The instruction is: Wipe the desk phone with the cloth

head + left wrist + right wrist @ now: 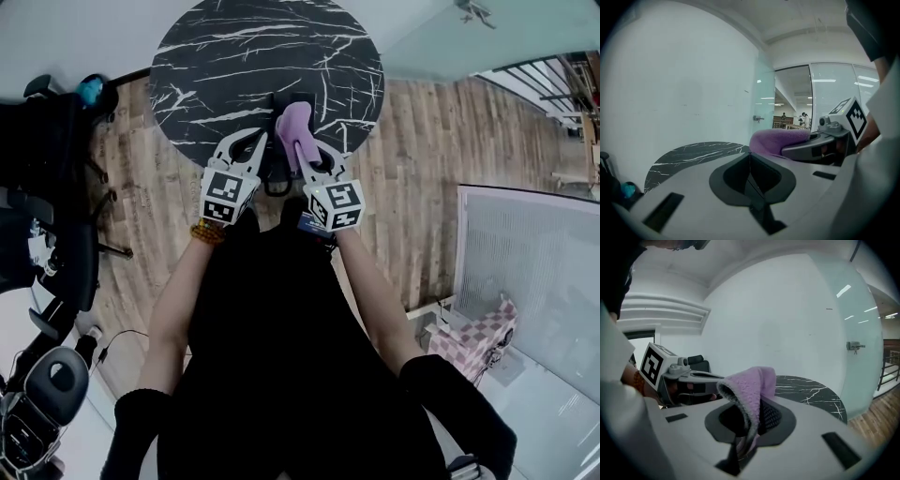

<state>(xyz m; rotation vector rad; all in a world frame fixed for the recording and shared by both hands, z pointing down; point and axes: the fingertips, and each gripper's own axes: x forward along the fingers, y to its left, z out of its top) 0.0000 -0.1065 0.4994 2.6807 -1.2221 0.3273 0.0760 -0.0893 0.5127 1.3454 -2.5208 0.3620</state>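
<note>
A person in black, seen from above, holds two grey-and-white tools over the near edge of a round black table with white marble veining (216, 66).

The left tongs (255, 142) are closed and empty. In the left gripper view their two tips (750, 157) meet in a thin line with nothing between them.

The right tongs (302, 150) are clamped on a soft lilac fleece cloth (292, 124). In the right gripper view the cloth (751, 387) rises from between the pressed tips (752, 425) and folds over in a hump. In the left gripper view the same cloth (780, 139) lies on the nose of the right tongs, just beside the left pair.

The two tools are close together, side by side. A dark shape (278, 176) lies between and beneath them at the table's near edge. It is mostly hidden by the tongs and the cloth, and I cannot tell whether it is the desk phone.

A string of orange beads (207, 232) circles the left wrist. Black office chairs (56, 234) stand on the wooden plank floor (422, 169) to the left, one with a small teal object (89, 91) on top. To the right, a pink-and-white checked item (473, 337) lies beside a pale frosted panel (534, 272).
</note>
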